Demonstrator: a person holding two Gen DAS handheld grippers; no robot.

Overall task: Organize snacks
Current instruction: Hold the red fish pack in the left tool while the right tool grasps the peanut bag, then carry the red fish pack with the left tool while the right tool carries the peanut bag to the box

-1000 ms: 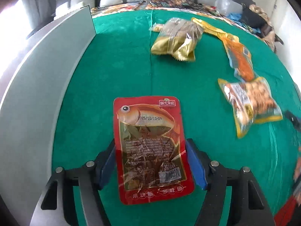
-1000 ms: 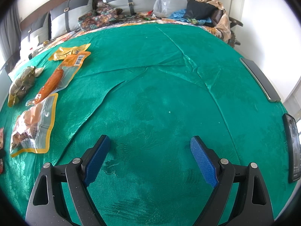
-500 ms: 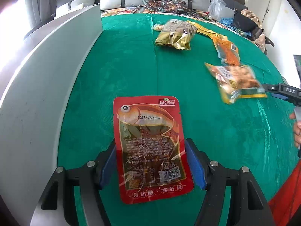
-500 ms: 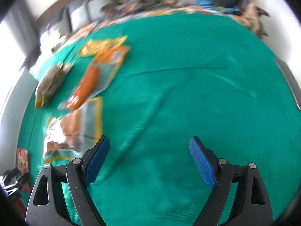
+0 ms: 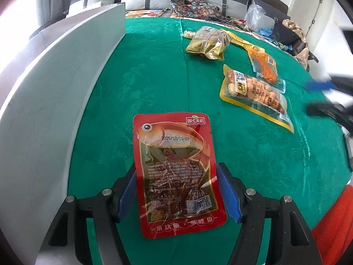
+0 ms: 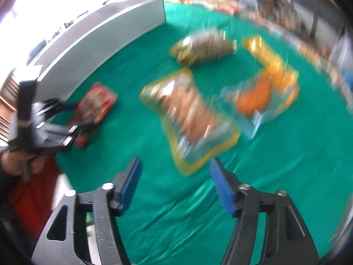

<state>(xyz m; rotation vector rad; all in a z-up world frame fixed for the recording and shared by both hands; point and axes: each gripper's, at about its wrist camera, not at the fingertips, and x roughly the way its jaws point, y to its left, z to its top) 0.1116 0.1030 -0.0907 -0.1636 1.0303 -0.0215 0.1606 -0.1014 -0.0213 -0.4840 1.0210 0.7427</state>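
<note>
Right gripper (image 6: 175, 185), fingers wide, has swung toward the snacks; left gripper (image 5: 177, 195) still clasps the red fish packet (image 5: 175, 172).

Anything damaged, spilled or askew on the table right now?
Nothing spilled or torn. The left claw holds the red fish pack flat. The gold bag, sausage pack and yellow-edged pack lie loose at mixed angles. The right view is motion-blurred.
</note>
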